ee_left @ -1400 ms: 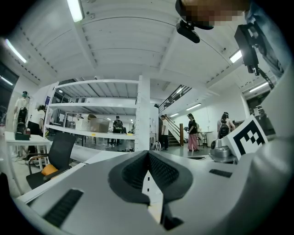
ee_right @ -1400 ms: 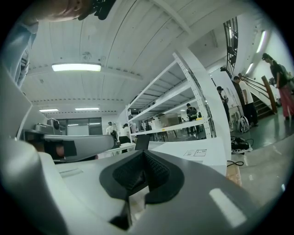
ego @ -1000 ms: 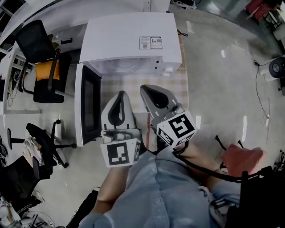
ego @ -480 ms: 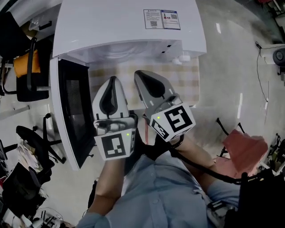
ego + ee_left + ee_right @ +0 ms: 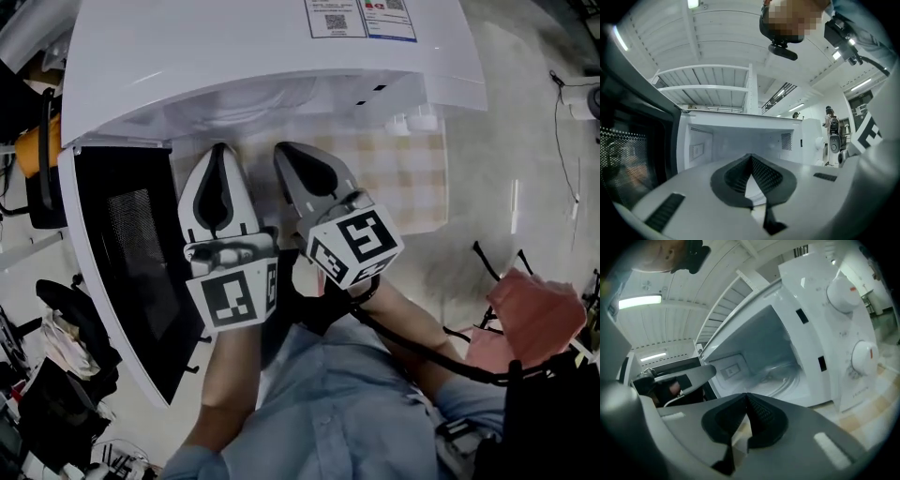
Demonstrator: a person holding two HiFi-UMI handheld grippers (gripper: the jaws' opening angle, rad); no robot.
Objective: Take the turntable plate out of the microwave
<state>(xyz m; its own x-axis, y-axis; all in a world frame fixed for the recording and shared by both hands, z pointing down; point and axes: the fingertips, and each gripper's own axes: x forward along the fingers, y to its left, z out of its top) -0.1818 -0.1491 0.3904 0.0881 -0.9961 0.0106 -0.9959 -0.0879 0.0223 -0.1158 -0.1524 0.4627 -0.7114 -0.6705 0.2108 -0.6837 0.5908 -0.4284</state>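
In the head view, the white microwave filled the top of the frame, with its door swung open down the left side, dark window facing inward. A checked cloth lay under the oven's front edge, right of centre. The left gripper and the right gripper sat side by side in the middle of the frame, tips pointing up toward the oven's opening, each with its marker cube toward the person's blue sleeves at the bottom. In the left gripper view, the jaws met at their tips in the lower centre with nothing between them. Beyond them the empty-looking white cavity opened straight ahead, and the door stood at the left edge. The gripper's own body hid most of the cavity floor, so the plate could not be made out there. In the right gripper view, the jaws were likewise closed together on nothing at the lower centre. The picture was tilted, with the oven's control panel and its two dials at the right. The glass turntable plate lay on the cavity floor inside the microwave, above and to the right of the jaw tips and apart from them.
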